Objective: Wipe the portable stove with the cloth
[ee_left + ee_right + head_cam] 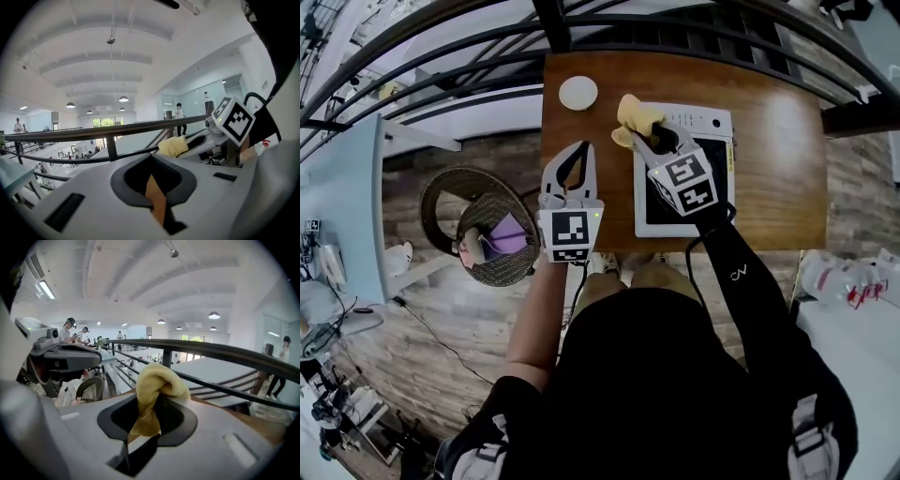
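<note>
Floor [422, 337]: wooden planks are seen to the left of the tabletop and below it.
Tabletop [778, 141]: a brown wooden surface is set against a black metal railing [469, 70].
Woven basket [492, 234]: it is placed on the floor, left of the tabletop, and something purple is held inside it.
Portable stove [722, 141]: a white-framed unit with a dark glass top is laid flat on the tabletop, right of centre. Its control strip is turned toward the railing.
Left gripper [581, 150]: it is held over the left part of the tabletop, just beside the stove and apart from it. Its jaws are brought together and nothing is held between them.
Right gripper [652, 136]: it is held above the stove's far left corner. Its jaws are clamped on the cloth.
Cloth [636, 114]: a yellow cloth is bunched at the right gripper's tips, at the stove's far left edge. A fold is seen hanging down between the jaws in the right gripper view.
White disc [578, 92]: a small round piece is left on the tabletop near the railing, left of the cloth.
</note>
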Available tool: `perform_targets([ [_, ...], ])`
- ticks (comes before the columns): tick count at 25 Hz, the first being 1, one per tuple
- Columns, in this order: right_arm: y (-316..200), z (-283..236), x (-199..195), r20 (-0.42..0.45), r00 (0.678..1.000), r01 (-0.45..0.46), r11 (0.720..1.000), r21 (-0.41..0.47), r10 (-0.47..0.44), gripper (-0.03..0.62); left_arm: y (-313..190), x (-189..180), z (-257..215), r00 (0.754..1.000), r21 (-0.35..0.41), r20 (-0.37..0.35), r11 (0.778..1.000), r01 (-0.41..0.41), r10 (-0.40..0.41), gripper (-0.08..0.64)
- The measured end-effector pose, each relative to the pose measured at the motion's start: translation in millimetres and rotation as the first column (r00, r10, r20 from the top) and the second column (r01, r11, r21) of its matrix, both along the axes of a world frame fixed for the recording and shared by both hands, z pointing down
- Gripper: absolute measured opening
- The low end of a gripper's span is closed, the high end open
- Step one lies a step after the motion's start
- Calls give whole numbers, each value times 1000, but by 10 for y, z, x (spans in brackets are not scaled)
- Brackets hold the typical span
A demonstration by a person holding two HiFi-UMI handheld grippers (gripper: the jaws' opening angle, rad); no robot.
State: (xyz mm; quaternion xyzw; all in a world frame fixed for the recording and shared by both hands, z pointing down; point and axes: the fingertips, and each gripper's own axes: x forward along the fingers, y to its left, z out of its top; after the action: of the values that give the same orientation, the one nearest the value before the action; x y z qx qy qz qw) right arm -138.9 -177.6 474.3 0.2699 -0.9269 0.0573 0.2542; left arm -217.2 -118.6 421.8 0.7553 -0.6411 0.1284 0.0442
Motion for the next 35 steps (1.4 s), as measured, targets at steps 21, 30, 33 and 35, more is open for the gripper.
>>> perform_targets([
  [21, 229, -1072, 2036, 227, 948, -266, 945, 189, 222, 98, -244, 1440, -816, 992, 106, 35, 986, -126, 123, 5],
  [30, 259, -1250, 2211, 261, 935, -303, 922, 241, 239, 95, -224, 1587, -915, 990, 124, 45, 983, -137, 132, 5],
  [33, 273, -1258, 2228, 267, 933, -307, 922, 236, 242, 95, -219, 1619, -939, 989, 127, 50, 982, -141, 136, 5],
  [35, 277, -1264, 2226, 270, 932, -309, 922, 234, 243, 95, -218, 1628, -956, 989, 128, 54, 981, -146, 140, 5],
])
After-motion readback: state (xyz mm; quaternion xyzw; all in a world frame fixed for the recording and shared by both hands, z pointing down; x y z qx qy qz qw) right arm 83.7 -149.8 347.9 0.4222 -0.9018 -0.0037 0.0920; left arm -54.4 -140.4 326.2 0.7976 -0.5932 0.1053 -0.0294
